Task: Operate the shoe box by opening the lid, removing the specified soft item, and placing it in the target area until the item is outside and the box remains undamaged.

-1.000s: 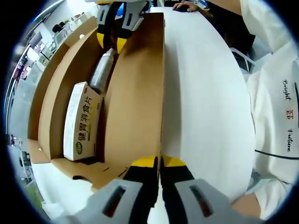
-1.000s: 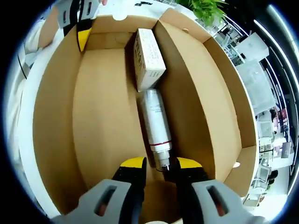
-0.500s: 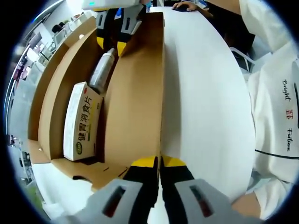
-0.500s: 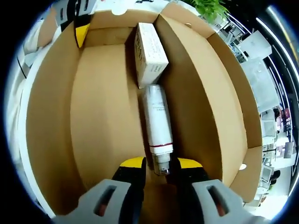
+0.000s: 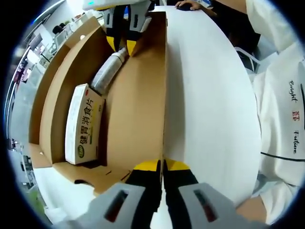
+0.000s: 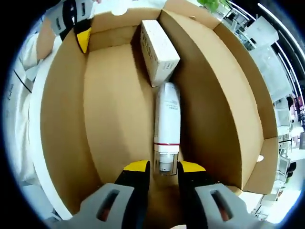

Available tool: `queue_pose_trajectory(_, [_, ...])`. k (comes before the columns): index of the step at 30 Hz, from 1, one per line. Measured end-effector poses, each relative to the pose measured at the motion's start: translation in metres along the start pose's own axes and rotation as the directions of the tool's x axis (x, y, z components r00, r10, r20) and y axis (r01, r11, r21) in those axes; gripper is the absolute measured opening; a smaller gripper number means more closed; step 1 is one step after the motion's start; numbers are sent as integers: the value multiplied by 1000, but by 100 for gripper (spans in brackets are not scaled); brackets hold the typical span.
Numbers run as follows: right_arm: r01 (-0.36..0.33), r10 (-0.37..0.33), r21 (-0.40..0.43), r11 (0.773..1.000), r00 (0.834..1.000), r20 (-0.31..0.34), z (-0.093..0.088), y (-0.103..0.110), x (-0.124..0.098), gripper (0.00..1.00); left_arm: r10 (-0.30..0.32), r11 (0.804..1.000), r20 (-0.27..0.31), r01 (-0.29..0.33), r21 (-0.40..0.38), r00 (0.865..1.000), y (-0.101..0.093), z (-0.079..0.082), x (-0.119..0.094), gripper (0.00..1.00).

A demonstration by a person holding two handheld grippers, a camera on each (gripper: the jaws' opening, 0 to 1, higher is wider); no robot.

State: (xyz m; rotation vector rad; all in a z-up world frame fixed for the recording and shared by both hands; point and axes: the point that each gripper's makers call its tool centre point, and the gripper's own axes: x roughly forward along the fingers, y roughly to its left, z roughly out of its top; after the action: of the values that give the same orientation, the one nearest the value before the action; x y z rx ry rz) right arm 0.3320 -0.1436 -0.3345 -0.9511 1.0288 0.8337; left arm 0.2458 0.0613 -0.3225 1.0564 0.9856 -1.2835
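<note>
An open cardboard shoe box lies on a white table. In it are a white tube and a white carton with printed text, lying end to end. My left gripper is shut on the top edge of the box's near side wall; it also appears as the left gripper at the top left of the right gripper view. My right gripper is shut on the cap end of the tube, whose other end touches the carton. The right gripper reaches in from the far end.
A person in a white garment stands close at the table's right edge. A hand rests at the far end of the table. The raised lid rises beside the tube. Office furniture lies beyond the box.
The right gripper has swung the tube's cap end toward the middle of the box, so the tube now lies at an angle to the carton. The left gripper stays on the wall.
</note>
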Motion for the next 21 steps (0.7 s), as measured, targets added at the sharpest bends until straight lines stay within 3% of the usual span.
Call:
queue_pose_trajectory(2, [-1,1,10,1000,1000,-1,0,1,0,24,1,1000,-1,-1,1,1000,0,0,0,2])
queue_pose_trajectory(6, [-1,-5,-78,997,996,-83,-9,5,4,24,2,1000,-2,-2,5,1000,0,0,0,2])
queue_pose_trajectory(8, [4,-10,-73,997,996,-84,-9,5,6,21,2,1000,-3,-2,4,1000,0,0,0,2])
queue_pose_trajectory(12, [26,-31,-61,998,996,-80,-8,2,0,20,3,1000,-3,-3,6,1000,1,0,-1,2])
queue_pose_trajectory(21, [44,-44,-26,999,999,3,-2,0,-18,19,3,1000,-8,-3,6,1000,4,-1,-1,2])
